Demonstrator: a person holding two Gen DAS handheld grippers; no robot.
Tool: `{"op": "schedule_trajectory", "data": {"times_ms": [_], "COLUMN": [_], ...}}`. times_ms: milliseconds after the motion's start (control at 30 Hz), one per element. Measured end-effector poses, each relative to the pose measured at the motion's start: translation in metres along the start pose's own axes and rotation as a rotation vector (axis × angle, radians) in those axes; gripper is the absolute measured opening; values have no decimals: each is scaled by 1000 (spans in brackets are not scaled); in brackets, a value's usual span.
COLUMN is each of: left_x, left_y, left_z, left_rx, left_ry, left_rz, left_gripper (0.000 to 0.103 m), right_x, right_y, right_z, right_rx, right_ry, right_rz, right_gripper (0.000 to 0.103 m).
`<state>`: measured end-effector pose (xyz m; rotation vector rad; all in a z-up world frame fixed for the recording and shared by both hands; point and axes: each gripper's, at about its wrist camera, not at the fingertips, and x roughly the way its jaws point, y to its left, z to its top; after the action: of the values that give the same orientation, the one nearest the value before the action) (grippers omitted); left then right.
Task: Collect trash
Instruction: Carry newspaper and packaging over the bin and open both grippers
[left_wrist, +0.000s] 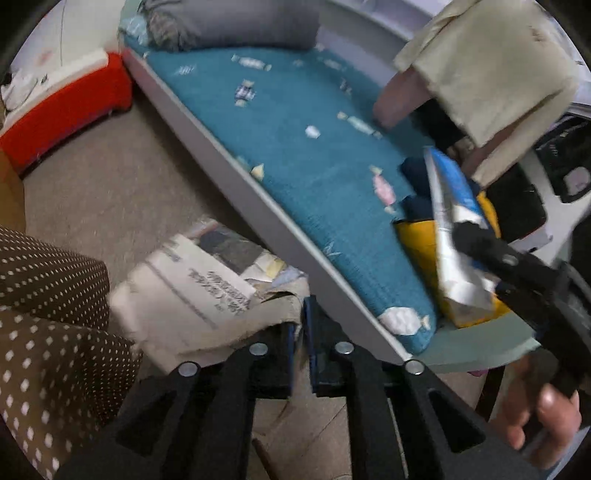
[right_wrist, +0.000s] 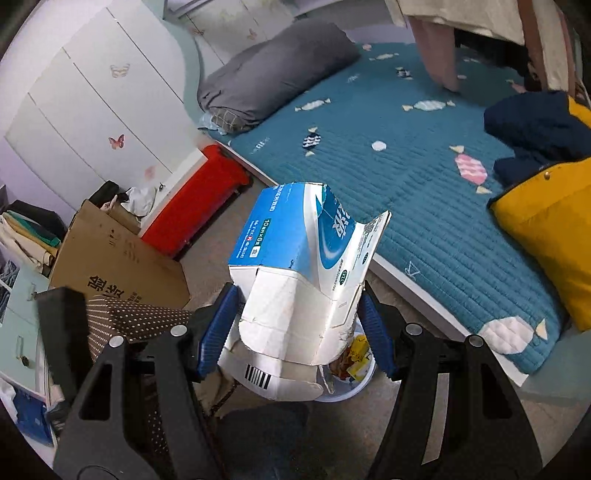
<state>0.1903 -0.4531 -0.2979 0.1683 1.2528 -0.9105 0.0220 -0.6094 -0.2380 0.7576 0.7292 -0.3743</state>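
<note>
My right gripper (right_wrist: 299, 325) is shut on a crushed blue and white carton (right_wrist: 303, 266) and holds it in the air beside the bed; the carton also shows in the left wrist view (left_wrist: 454, 229). Under it is a white bin (right_wrist: 354, 380) with wrappers inside. My left gripper (left_wrist: 301, 325) is shut on the torn edge of a beige printed cardboard box (left_wrist: 184, 291) near the floor. The box holds paper scraps.
A bed with a teal quilt (right_wrist: 424, 177) takes up the right. On it lie a grey pillow (right_wrist: 273, 77) and a yellow and navy jacket (right_wrist: 546, 206). A red box (right_wrist: 195, 206), a brown cardboard sheet (right_wrist: 110, 254) and white cupboards (right_wrist: 92, 110) stand at the left.
</note>
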Motion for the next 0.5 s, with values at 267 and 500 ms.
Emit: {"op": "schedule_trajectory", "data": {"times_ms": [267, 500], "left_x": [10, -26], "left_y": [22, 16], "left_z": [8, 7], "left_rx": [-78, -68], "left_ry": [58, -17], "left_rz": [122, 209], "left_gripper": [89, 91], "right_x": [22, 50], "right_y": [2, 5], "right_z": [-4, -16], "right_rx": [3, 8], "right_ry": [41, 95], "right_rz": [9, 17], "right_gripper": [65, 65]}}
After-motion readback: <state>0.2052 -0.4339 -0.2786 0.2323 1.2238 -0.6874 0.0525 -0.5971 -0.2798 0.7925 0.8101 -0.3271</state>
